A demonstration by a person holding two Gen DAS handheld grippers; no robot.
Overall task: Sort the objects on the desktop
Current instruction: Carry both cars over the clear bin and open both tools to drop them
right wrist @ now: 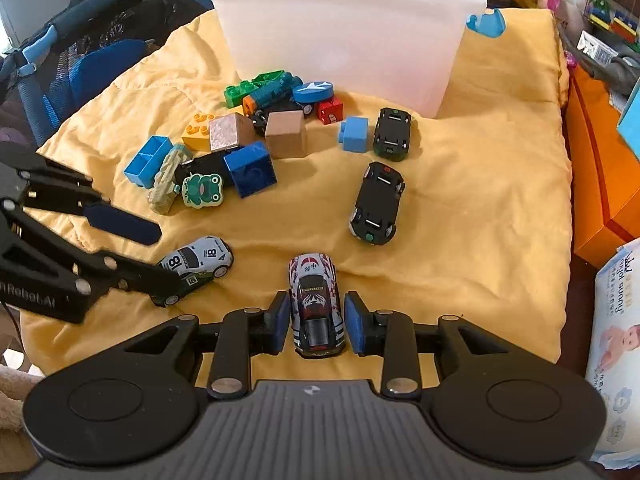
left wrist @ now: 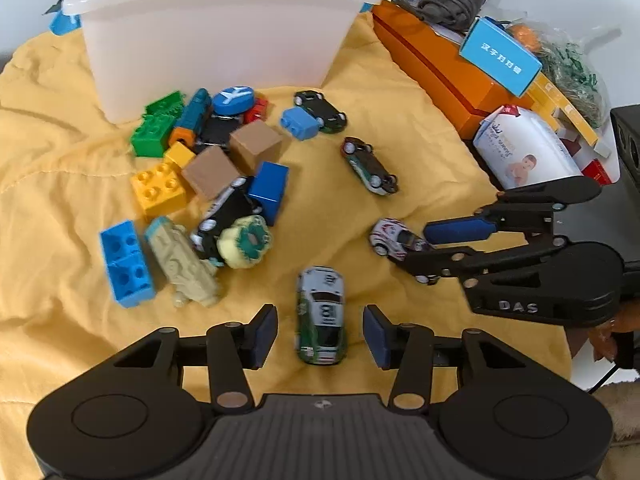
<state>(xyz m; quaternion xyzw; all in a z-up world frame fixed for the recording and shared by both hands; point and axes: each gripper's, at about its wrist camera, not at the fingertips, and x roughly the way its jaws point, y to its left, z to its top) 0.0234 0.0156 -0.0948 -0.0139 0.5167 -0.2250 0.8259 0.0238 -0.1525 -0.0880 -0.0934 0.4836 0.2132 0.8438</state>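
My left gripper (left wrist: 320,334) is open, its pads either side of a green and white number 8 toy car (left wrist: 321,316) lying on the yellow cloth (left wrist: 420,128); gaps show on both sides. My right gripper (right wrist: 316,322) is open around a white, red and black toy car (right wrist: 316,304), pads close to its flanks. The right gripper also shows in the left wrist view (left wrist: 424,246), and the left gripper in the right wrist view (right wrist: 160,256). A white plastic bin (left wrist: 216,36) stands at the back.
A pile of building bricks, wooden cubes (left wrist: 256,146) and small toys lies in front of the bin. Two dark toy cars (right wrist: 378,204) lie upside down to the right of it. Orange boxes (left wrist: 436,68) and a wipes pack (left wrist: 524,152) line the right edge.
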